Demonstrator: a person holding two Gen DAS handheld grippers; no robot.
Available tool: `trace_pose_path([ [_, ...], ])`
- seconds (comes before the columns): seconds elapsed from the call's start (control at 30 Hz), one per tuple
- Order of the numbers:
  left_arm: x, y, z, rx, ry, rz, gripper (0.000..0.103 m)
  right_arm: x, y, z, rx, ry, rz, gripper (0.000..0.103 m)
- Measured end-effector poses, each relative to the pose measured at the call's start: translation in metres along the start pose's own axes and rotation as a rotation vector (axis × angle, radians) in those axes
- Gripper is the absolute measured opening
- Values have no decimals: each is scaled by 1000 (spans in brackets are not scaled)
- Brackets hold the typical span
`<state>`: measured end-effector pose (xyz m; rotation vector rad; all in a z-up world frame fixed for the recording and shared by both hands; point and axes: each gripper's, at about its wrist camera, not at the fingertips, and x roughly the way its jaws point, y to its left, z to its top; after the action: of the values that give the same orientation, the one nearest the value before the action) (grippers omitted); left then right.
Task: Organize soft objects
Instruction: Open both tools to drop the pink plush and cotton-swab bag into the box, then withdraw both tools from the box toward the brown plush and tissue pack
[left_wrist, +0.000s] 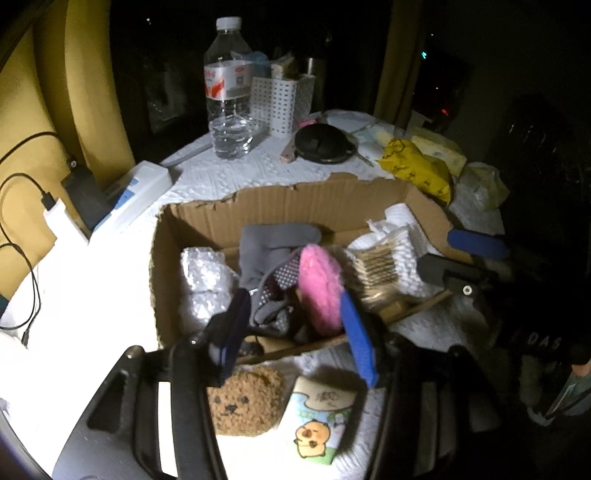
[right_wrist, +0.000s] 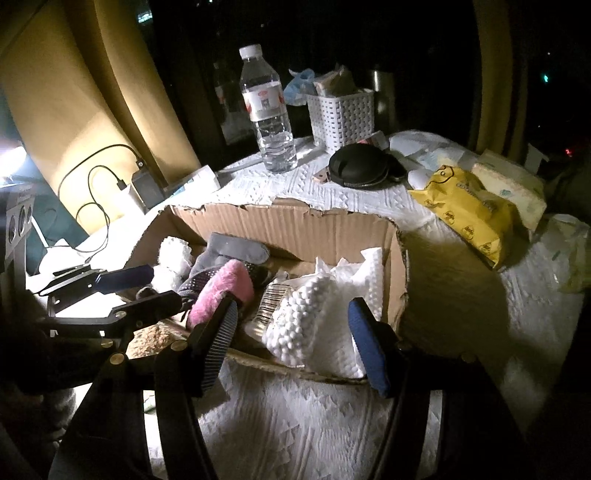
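- Nearest my left gripper (left_wrist: 295, 325), on the white quilted tabletop (right_wrist: 295, 424) just outside the box, lie a brown fuzzy bear-faced pouch (left_wrist: 242, 404) and a small tissue pack printed with a cartoon chick (left_wrist: 319, 421); I judge these are the soft things not yet sorted.
- My left fingers (left_wrist: 357, 339) stand partly apart with nothing clamped, hovering over the near wall of the torn brown cardboard box (left_wrist: 280, 206).
- Inside the box, a fluffy pink pad (left_wrist: 319, 284) leans against a grey dotted-sole sock (left_wrist: 266, 254), and a bubble-wrap bundle (left_wrist: 205, 277) fills the left corner, so the soft items are packed side by side.
- My right gripper (right_wrist: 293, 339) is wide open and empty, poised above the box's right end, where a clear bag of white cotton balls (right_wrist: 295, 317) rests on a folded white quilted cloth (right_wrist: 365, 269).
- Hard things sit well apart at the back: a clear plastic water bottle (right_wrist: 267, 122), a white perforated basket (right_wrist: 341, 114) and a black round zip case (right_wrist: 360, 166); a yellow wipes packet (right_wrist: 469, 210) lies to the right.
- Next, I would probably reach for the pouch.
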<state>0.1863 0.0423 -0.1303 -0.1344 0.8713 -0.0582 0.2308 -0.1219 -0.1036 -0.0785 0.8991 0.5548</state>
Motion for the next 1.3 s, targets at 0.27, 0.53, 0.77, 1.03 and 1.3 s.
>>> trace_pose_path([
  [0.27,-19,-4,-5,5,-26,-1,53,-17,5,-6,3,-16,-11,66],
  [0.53,-36,-6,-14,3,-43,-3,53,-33,16,-14,1,-26,-11,66],
  [0.77,-51,-1,-25,5,-55,6,53,-40,28,-20,-8,-30,-2,66],
  [1.03,-63,14,-44,-5,-43,30,55,-39,47,-30,-18,-24,21,69],
  [1.3,-76,31,-67,-43,-37,60,69,-33,72,-45,-42,-1,65,78],
])
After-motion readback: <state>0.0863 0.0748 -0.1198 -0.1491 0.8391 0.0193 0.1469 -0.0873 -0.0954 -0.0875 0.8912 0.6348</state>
